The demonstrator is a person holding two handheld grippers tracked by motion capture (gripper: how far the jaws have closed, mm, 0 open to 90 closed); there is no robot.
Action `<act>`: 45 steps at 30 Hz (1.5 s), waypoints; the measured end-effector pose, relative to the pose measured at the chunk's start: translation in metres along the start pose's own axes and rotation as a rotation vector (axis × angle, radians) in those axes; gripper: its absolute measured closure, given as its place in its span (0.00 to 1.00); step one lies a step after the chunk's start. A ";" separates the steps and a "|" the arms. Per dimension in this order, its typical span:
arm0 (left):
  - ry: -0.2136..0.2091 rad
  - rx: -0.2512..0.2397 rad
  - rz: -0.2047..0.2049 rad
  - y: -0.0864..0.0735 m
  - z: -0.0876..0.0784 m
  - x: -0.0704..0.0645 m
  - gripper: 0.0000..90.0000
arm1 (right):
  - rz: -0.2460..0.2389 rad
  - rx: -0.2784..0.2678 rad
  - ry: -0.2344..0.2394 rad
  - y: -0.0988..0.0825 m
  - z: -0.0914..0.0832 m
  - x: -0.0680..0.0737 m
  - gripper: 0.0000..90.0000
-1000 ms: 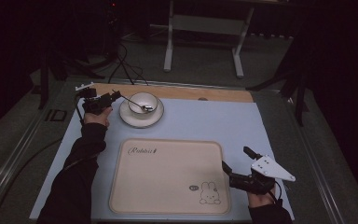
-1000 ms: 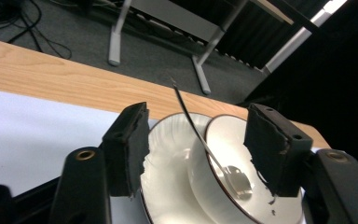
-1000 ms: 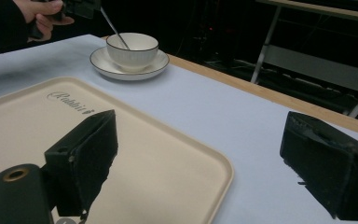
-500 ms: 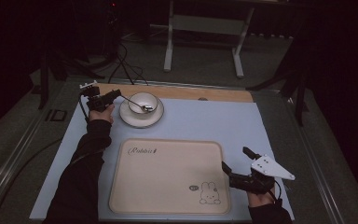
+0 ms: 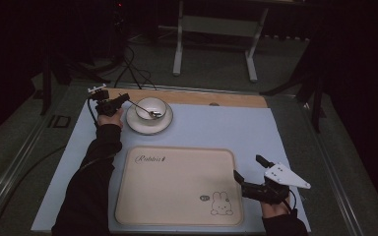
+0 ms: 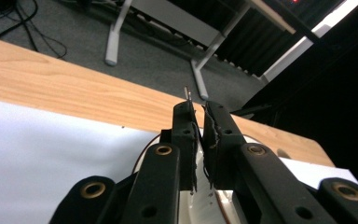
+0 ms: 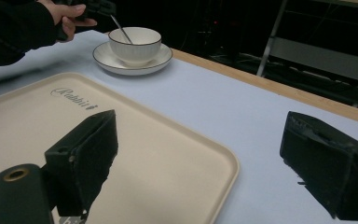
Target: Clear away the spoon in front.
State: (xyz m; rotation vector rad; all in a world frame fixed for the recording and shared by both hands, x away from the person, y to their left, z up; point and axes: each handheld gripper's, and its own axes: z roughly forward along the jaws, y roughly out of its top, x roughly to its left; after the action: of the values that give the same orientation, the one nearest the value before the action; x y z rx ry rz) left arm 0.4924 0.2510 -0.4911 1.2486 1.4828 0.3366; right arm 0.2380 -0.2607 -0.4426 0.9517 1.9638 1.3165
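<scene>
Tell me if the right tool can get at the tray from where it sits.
Probably yes. The right tool is open beside the tray, near its rabbit corner, and nothing lies between them. The left tool is far off, shut on the spoon in the cup.

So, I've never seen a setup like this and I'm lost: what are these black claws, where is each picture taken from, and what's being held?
A person holds a two-jaw tool in each hand. The high view looks down on the pale blue table; the other two views ride on the tools. The left gripper has just been closing on the thin metal spoon resting in the white cup on its white saucer. The right gripper waits open beside the cream rabbit-print tray.
</scene>
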 end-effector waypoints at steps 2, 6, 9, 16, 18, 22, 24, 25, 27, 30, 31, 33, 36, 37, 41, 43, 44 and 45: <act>-0.003 -0.004 -0.003 0.001 -0.001 -0.001 0.95 | 0.003 -0.001 0.001 0.000 0.000 0.000 0.12; -0.033 -0.019 0.013 0.007 -0.005 -0.010 0.99 | 0.004 -0.002 0.003 0.000 0.000 0.000 0.12; -0.032 -0.014 0.036 0.010 -0.006 -0.017 0.99 | 0.005 -0.003 0.003 0.000 0.000 0.000 0.12; -0.044 -0.035 0.082 0.021 -0.013 -0.034 0.99 | 0.003 -0.009 0.000 0.001 -0.001 -0.001 0.12; -0.044 -0.035 0.082 0.021 -0.013 -0.034 0.99 | 0.003 -0.010 -0.001 0.001 -0.001 -0.001 0.12; -0.054 -0.038 0.129 0.035 -0.028 -0.046 0.99 | 0.003 -0.015 -0.001 0.001 -0.002 -0.001 0.12; -0.054 -0.038 0.129 0.035 -0.028 -0.046 0.99 | 0.003 -0.017 0.000 0.001 -0.001 -0.001 0.12; -0.058 -0.042 0.148 0.040 -0.036 -0.049 0.99 | 0.003 -0.017 0.000 0.001 -0.001 -0.001 0.12; -0.071 -0.044 0.161 0.047 -0.046 -0.054 0.99 | 0.000 -0.018 0.001 0.002 -0.001 -0.001 0.12; -0.080 -0.041 0.172 0.051 -0.053 -0.058 0.99 | -0.003 -0.019 0.003 0.002 -0.001 0.000 0.12; -0.083 -0.040 0.179 0.052 -0.056 -0.060 0.99 | -0.004 -0.019 0.003 0.002 -0.001 0.000 0.12; -0.103 -0.026 0.192 0.056 -0.068 -0.064 0.99 | -0.002 -0.022 0.002 0.002 -0.001 0.000 0.12; -0.105 -0.027 0.196 0.057 -0.072 -0.065 0.99 | -0.001 -0.023 0.001 0.002 -0.001 0.000 0.12; -0.118 -0.016 0.208 0.060 -0.082 -0.067 0.99 | -0.003 -0.022 0.002 0.002 -0.001 0.000 0.12; -0.138 -0.004 0.221 0.061 -0.092 -0.070 0.99 | -0.005 -0.023 0.002 0.003 -0.001 0.000 0.12; -0.157 0.010 0.243 0.063 -0.103 -0.074 0.99 | -0.004 -0.022 0.002 0.003 -0.001 0.001 0.12; -0.167 0.020 0.250 0.063 -0.106 -0.076 0.99 | -0.005 -0.022 0.002 0.003 -0.001 0.001 0.12; -0.171 0.026 0.258 0.063 -0.109 -0.078 0.99 | -0.005 -0.021 0.003 0.003 -0.001 0.001 0.12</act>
State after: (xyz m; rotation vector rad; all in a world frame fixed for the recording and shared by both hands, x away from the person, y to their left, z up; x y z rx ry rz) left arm 0.4187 0.2569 -0.3631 1.4566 1.1865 0.3726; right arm 0.2373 -0.2597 -0.4398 0.9352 1.9494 1.3343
